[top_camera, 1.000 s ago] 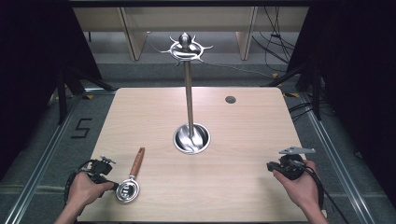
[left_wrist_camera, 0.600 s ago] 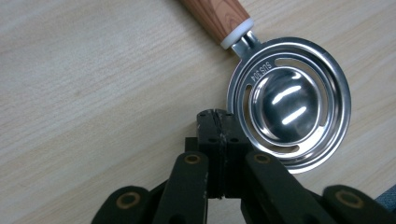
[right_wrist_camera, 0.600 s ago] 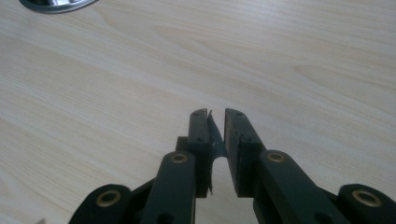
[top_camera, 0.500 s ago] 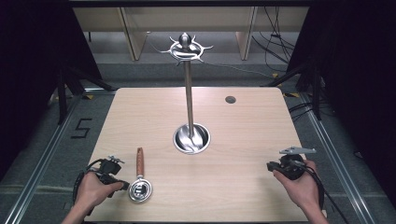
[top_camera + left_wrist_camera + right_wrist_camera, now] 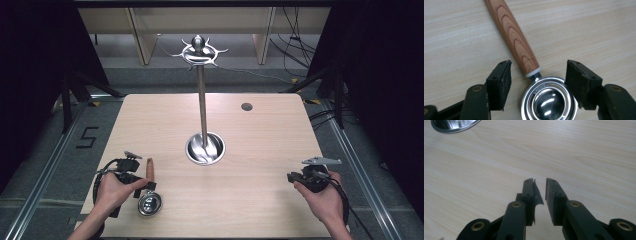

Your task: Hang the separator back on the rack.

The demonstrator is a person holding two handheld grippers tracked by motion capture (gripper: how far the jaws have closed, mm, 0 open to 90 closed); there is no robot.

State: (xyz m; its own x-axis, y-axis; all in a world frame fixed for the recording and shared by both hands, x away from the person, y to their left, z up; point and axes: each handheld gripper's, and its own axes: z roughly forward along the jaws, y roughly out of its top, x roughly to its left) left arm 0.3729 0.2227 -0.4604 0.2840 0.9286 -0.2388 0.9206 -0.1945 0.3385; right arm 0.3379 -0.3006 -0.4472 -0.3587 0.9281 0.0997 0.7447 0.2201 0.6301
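A utensil with a wooden handle (image 5: pixel 149 170) (image 5: pixel 514 40) and a round slotted steel head (image 5: pixel 149 203) (image 5: pixel 549 100) lies flat on the wooden table (image 5: pixel 250 210) at the front left. My left gripper (image 5: pixel 145 186) (image 5: pixel 537 80) is open, one jaw on each side of the utensil's neck, close to it but not pressing on it. A tall steel stand (image 5: pixel 202 105) with a ring of hooks (image 5: pixel 199 51) rises from a round base (image 5: pixel 205 148) (image 5: pixel 454 125) at the table's middle. At the front right, my right gripper (image 5: pixel 291 176) (image 5: pixel 540 182) hovers low with its jaws nearly together and nothing between them.
A small dark round hole (image 5: pixel 246 106) sits in the table at the back right. Wooden shelving (image 5: pixel 145 35) stands on the floor beyond the far edge. Dark curtains flank both sides, and cables (image 5: pixel 295 45) lie at the back right.
My left hand has moved right toward the utensil, and the steel head has swung right, so the utensil now points nearly straight away. The right gripper has stayed put.
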